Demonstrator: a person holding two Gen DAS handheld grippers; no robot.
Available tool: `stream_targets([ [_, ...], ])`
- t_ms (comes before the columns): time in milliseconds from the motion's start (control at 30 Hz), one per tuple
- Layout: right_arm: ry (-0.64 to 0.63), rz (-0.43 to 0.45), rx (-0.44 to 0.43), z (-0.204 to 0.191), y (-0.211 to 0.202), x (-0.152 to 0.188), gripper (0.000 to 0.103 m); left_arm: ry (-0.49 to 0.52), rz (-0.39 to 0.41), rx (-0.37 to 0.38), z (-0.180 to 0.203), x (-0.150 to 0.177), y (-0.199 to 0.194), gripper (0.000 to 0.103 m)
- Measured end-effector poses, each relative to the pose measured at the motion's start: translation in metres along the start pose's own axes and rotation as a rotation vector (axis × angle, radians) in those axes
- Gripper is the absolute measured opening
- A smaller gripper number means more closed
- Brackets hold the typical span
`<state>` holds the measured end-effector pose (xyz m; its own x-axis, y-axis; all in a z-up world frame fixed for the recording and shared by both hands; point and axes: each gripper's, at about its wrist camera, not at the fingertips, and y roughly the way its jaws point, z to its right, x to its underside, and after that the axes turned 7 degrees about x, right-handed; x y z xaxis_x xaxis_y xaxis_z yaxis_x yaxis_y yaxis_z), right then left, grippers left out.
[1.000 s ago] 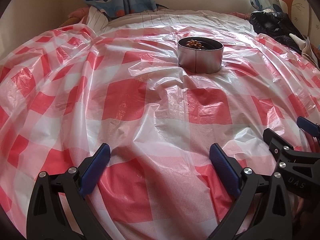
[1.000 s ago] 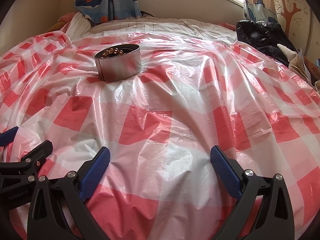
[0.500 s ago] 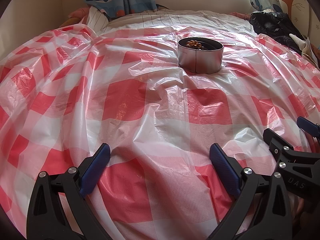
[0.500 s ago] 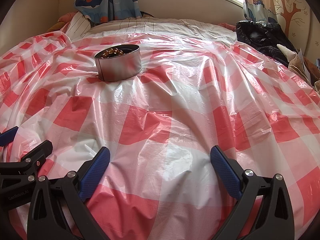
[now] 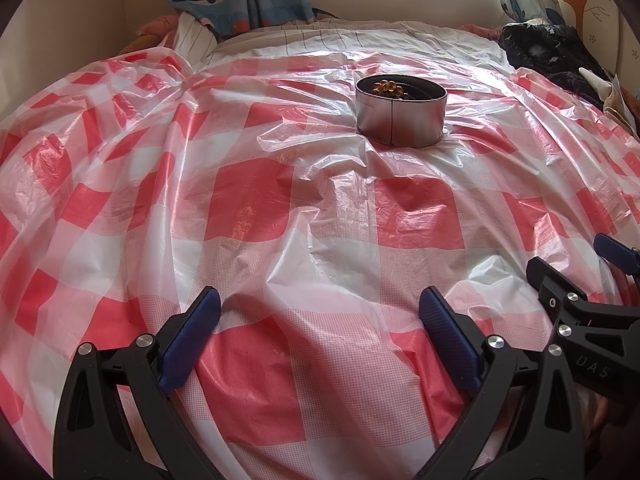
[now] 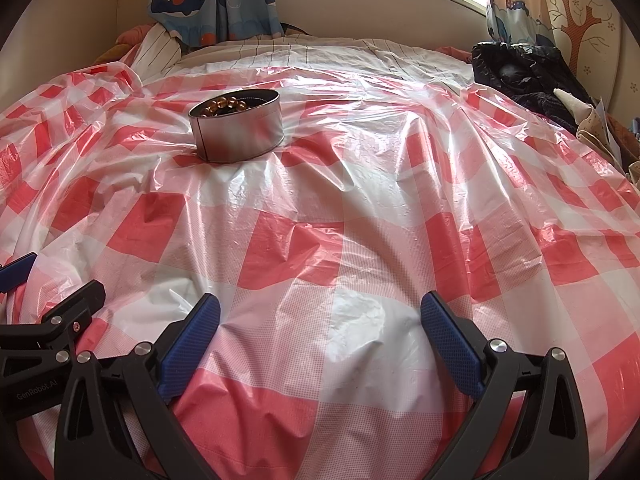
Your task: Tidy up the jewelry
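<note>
currently both tools, left tool [image 5: 320, 320] and right tool [image 6: 320, 320], hover with fingers apart, holding nothing. amber beads [image 6: 224, 105] lie inside round metal tin [image 6: 240, 136], upright on checked plastic sheet [image 6: 360, 208] covering bed.

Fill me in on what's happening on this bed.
A person holds two grippers low over a red-and-white checked plastic sheet. The left gripper and right gripper both have their jaws wide apart and hold nothing. Farther off, a round metal tin sits on the sheet with amber beads inside. Neither gripper touches it.
</note>
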<state>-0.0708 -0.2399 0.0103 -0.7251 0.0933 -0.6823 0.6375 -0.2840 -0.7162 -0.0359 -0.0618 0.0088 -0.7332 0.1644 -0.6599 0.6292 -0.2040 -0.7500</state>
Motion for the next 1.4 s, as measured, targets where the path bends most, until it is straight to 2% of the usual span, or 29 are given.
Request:
stream_targets([
  [600, 0.000, 0.000, 0.000, -0.0005, -0.0001, 0.0002, 0.096, -0.012, -0.015, -0.003, -0.0007, -0.0035, 0.0042, 0.096],
  [800, 0.000, 0.000, 0.000, -0.0006, -0.0001, 0.0002, 0.096, -0.018, 0.038, 0.001, -0.0029, 0.0003, -0.0026, 0.095],
  [1000, 0.000, 0.000, 0.001, -0.0008, -0.0001, 0.0003, 0.096, -0.027, 0.009, 0.005, -0.0041, -0.0004, 0.0006, 0.096],
  [1400, 0.000, 0.001, 0.001, -0.0009, -0.0002, 0.0005, 0.096, -0.027, 0.009, 0.004, -0.0036, -0.0001, 0.0009, 0.096],
])
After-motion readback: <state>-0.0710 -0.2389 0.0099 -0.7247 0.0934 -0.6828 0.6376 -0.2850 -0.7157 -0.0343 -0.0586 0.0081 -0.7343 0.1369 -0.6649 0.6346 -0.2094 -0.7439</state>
